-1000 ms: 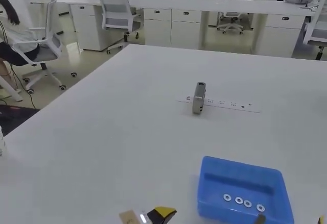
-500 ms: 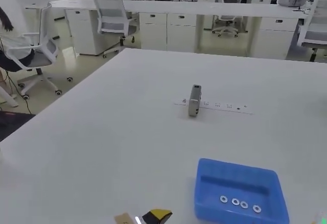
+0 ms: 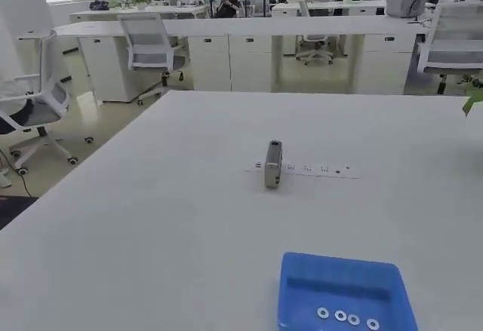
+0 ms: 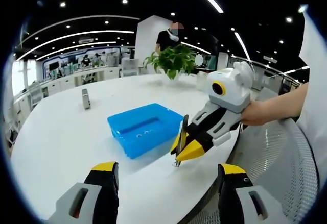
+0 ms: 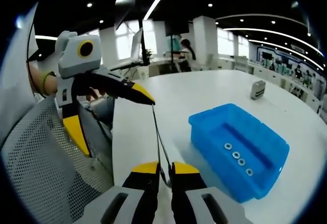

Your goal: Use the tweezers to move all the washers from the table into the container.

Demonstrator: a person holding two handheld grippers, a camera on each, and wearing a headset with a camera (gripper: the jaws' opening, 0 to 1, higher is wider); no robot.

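A blue container stands at the near edge of the white table and holds several small metal washers in a row. In the right gripper view my right gripper is shut on thin metal tweezers, which point up, left of the container and its washers. My left gripper is open with nothing between its fingers. It faces the container and the right gripper, which holds the tweezers upright beside the container.
A grey block stands on a white power strip mid-table. A potted plant stands beyond the container. Office chairs and desks lie past the table's far edge. A mesh chair is close by my grippers.
The head camera has tilted up, so the container now sits lower in the picture and the yellow jaw tips have slid off its bottom edge. Nothing on the table has moved.
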